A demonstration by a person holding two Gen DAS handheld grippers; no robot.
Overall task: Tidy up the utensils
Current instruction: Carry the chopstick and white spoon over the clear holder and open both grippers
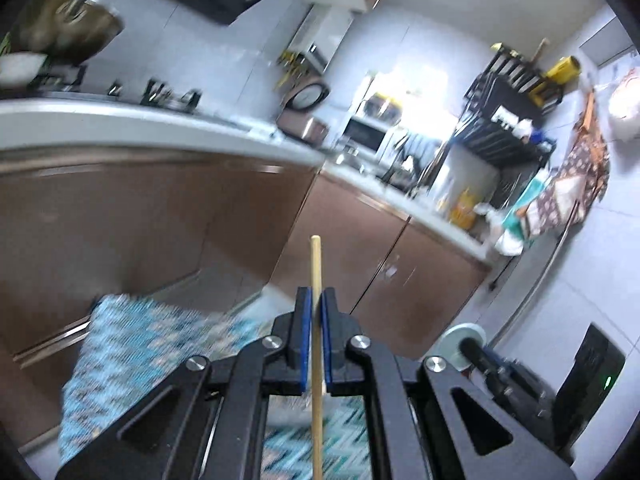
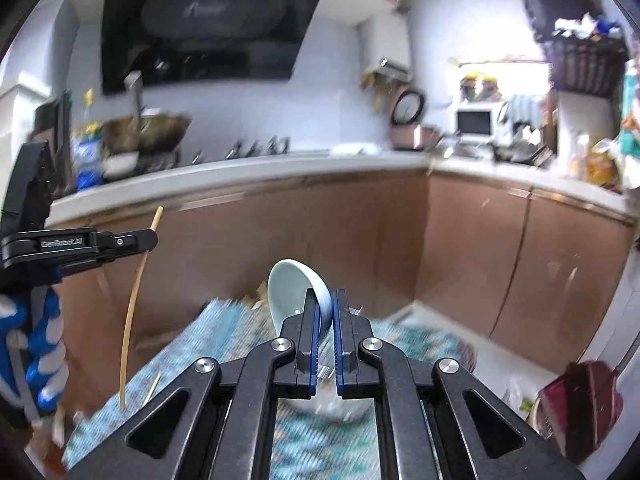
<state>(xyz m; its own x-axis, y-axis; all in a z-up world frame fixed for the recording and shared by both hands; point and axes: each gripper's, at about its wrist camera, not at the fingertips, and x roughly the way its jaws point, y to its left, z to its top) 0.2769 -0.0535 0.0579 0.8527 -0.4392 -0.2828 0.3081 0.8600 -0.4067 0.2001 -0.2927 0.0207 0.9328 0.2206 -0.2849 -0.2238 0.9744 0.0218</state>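
My left gripper (image 1: 317, 296) is shut on a wooden chopstick (image 1: 316, 264) that stands upright between the blue pads and reaches past the fingertips. The same gripper (image 2: 150, 240) and chopstick (image 2: 132, 308) show at the left of the right wrist view, held above a teal patterned cloth (image 2: 224, 332). My right gripper (image 2: 326, 300) is shut on a pale blue ceramic spoon (image 2: 292, 284), its bowl sticking up past the fingertips. Another chopstick (image 2: 154, 388) lies on the cloth below.
Brown cabinets (image 2: 400, 232) under a white counter (image 2: 240, 172) run ahead, with a wok (image 2: 148, 132) on the stove. A white bowl (image 2: 340, 404) sits under my right gripper. A dark red dustpan (image 2: 580, 408) lies on the floor at right.
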